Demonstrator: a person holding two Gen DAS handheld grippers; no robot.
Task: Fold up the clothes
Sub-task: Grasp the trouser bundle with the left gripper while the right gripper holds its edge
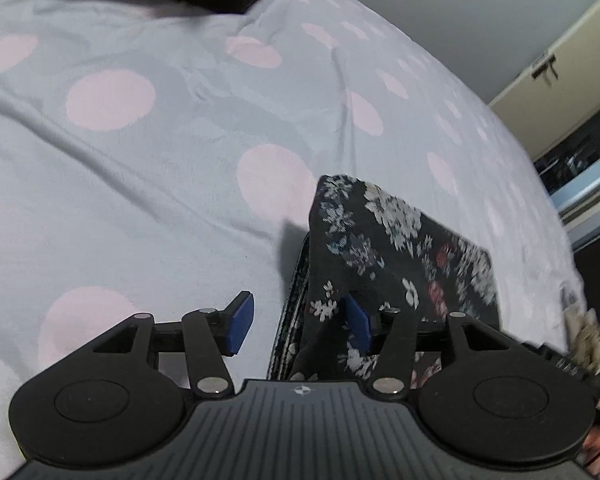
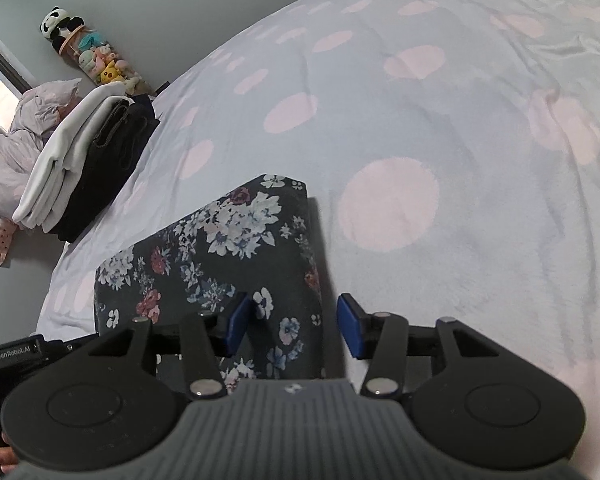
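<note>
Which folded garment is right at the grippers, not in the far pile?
The dark floral garment, between both grippers' open jaws; the white and black folded clothes are stacked at the bed's far edge.

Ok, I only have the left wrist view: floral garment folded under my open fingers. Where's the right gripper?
Observer: The right gripper is open over the floral garment's other edge, one blue finger above the cloth.
Operator: Any finished pile I can't see?
Observer: Yes, folded white clothes beside folded dark clothes at the far end of the bed.
Operator: Anything behind them?
Observer: A column of plush toys topped by a panda, against the wall.
</note>
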